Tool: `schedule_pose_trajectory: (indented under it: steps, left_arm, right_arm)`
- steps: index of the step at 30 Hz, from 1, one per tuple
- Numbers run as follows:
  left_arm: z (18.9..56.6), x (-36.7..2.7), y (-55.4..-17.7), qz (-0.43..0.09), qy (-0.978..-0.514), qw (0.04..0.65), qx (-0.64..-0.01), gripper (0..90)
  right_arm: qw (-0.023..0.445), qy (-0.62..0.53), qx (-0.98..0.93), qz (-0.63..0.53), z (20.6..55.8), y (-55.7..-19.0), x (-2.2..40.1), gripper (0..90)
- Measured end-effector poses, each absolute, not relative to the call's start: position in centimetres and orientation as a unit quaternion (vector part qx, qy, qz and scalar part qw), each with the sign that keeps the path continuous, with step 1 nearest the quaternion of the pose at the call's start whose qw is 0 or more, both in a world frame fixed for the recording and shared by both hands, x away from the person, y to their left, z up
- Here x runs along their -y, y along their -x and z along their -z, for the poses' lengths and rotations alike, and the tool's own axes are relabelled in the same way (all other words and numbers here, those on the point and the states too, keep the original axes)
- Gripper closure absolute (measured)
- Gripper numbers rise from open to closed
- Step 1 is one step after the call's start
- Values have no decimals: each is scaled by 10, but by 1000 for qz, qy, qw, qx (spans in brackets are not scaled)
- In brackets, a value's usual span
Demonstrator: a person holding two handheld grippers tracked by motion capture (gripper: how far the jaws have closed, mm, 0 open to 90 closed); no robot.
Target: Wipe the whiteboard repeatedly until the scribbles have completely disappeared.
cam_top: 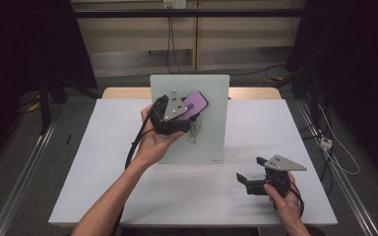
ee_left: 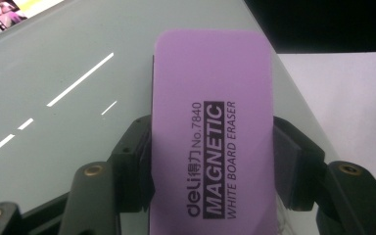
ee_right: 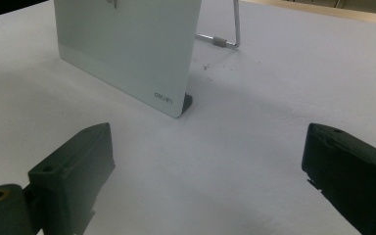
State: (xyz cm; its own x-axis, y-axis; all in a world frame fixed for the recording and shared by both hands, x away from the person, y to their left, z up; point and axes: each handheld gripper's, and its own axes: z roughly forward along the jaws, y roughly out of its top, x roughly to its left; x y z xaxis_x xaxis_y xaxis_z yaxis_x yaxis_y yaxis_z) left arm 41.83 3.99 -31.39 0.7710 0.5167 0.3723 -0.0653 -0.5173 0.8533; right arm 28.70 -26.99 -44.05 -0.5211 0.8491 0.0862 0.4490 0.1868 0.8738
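While the left hand-held gripper (cam_top: 186, 110) is clamped on the purple eraser (cam_top: 196, 104), it holds that eraser flat against the upper part of the whiteboard (cam_top: 211, 137), w/ the felt side apparently turned to the glass so it can wipe. In the left gripper view the jaws press on both long edges of the eraser (ee_left: 213, 132), label side facing the camera; gripping by the edges keeps the whole wiping face free. A scribble of dark marker lines (cam_top: 195, 132) sits just below the eraser on the board, so I judge the job is rubbing those off & the eraser is not yet on them.

Board stands tilted back on the desk (cam_top: 103, 172), propped by a wire stand (ee_right: 225, 34) behind it, seen in the right gripper view; that lean gives the left hand something to push against w/o tipping it over, probably.

Right hand-held gripper (cam_top: 250, 178) rests low on the desk, near the board's lower right corner but apart from it, jaws spread wide w/ nothing between them. It looks parked out of the way, maybe ready to steady the board (ee_right: 127, 54) if wiping shoves it back
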Motion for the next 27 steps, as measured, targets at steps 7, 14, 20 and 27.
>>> schedule_pose_trajectory:
  steps: [7, 14, 20, 27]
  left_arm:
    - [330, -31, -410, -303, -830, 452, -122, 412]
    - [359, -20, -396, -291, -853, 422, -98, 412]
    - [376, -17, -390, -273, -867, 408, -86, 412]
    - [362, -29, -398, -273, -856, 426, -104, 412]
  right_arm:
    - [217, -439, -739, -462, 440, -287, 269, 48]
    - [216, -439, -740, -462, 440, -287, 270, 49]
    - [215, -440, -739, -462, 440, -287, 270, 48]
    - [215, -440, -738, -463, 441, -287, 271, 49]
